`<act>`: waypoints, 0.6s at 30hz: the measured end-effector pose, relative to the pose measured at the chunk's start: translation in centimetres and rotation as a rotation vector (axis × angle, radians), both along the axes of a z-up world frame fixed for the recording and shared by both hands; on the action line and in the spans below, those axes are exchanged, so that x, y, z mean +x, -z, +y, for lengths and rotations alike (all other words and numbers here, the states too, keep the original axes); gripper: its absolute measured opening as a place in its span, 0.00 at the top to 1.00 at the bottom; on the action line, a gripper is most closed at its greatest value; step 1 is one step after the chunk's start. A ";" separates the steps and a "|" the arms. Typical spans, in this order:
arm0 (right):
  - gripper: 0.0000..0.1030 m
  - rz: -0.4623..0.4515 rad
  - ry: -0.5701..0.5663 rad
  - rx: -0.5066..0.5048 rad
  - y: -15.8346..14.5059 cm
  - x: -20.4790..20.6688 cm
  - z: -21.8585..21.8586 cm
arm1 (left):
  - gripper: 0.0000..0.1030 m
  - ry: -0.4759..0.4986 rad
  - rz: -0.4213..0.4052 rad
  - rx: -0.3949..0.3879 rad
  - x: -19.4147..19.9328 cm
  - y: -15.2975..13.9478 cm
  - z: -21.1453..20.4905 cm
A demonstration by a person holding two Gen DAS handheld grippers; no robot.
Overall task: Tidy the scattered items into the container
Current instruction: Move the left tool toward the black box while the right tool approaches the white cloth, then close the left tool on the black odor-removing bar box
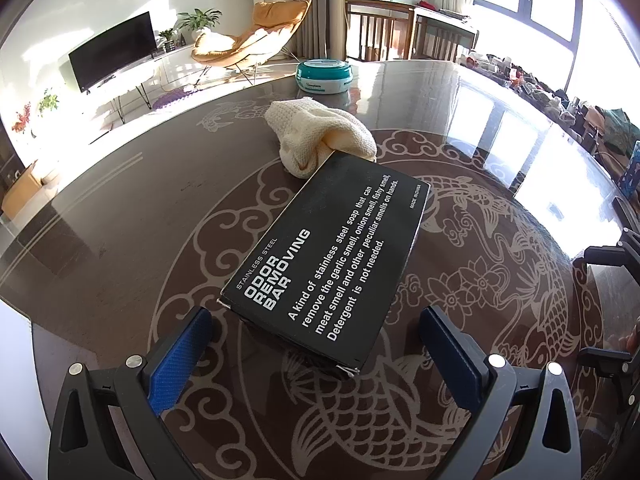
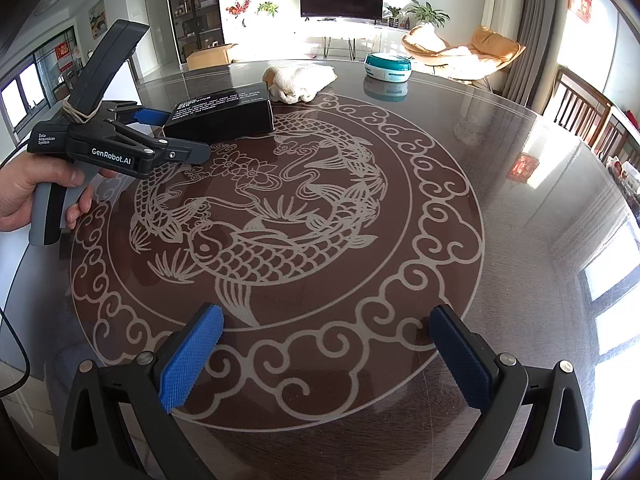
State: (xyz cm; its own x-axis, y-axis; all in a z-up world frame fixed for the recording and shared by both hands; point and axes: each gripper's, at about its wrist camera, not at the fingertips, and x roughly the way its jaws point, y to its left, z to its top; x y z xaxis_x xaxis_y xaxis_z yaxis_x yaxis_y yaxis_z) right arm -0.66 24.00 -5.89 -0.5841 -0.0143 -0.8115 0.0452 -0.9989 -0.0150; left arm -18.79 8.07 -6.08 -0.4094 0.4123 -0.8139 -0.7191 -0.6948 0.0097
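A black box (image 1: 328, 264) printed "ODOR REMOVING BAR" lies flat on the round dark table (image 1: 120, 220). My left gripper (image 1: 316, 314) is open, and the box's near end sits between its blue pads (image 1: 180, 356) without visible contact. The right wrist view shows the same left gripper (image 2: 182, 134) straddling the box (image 2: 224, 110). Against the box's far end rests a cream knitted cloth (image 1: 320, 136), with a round white-and-teal tub (image 1: 325, 76) further back. My right gripper (image 2: 324, 356) hovers open over the koi pattern with nothing in it.
A person's hand (image 2: 24, 196) holds the left gripper's handle. Cluttered items (image 1: 560, 96) line the table's far right edge. Wooden chairs (image 1: 380, 32) stand beyond the table, with an orange lounge chair (image 1: 248, 40) and a TV (image 1: 112, 52) behind.
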 end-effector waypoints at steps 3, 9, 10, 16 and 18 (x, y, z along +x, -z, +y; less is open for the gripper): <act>0.00 0.000 0.000 0.000 0.0 0.0 0.0 | 0.00 0.021 0.000 0.001 -0.2 0.0 0.5; 0.00 0.000 0.000 0.000 0.0 0.0 0.1 | 0.00 0.037 0.000 0.003 -1.1 0.1 2.2; 0.00 0.000 0.000 0.000 0.0 0.0 0.0 | 0.00 0.034 0.000 0.003 -1.3 0.0 2.6; 0.00 0.000 -0.003 -0.001 0.0 0.0 -0.1 | 0.00 -0.047 -0.011 -0.005 -2.1 -0.1 3.8; 0.00 0.000 -0.004 -0.002 0.0 0.0 -0.1 | 0.00 -0.056 -0.007 -0.005 -1.9 -0.2 3.7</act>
State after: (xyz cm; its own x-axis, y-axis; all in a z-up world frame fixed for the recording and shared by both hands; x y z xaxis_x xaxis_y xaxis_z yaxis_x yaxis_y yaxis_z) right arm -0.63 23.87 -5.85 -0.5837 -0.0177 -0.8118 0.0488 -0.9987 -0.0133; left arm -20.65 11.80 -5.92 -0.4256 0.3851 -0.8189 -0.6794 -0.7338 0.0080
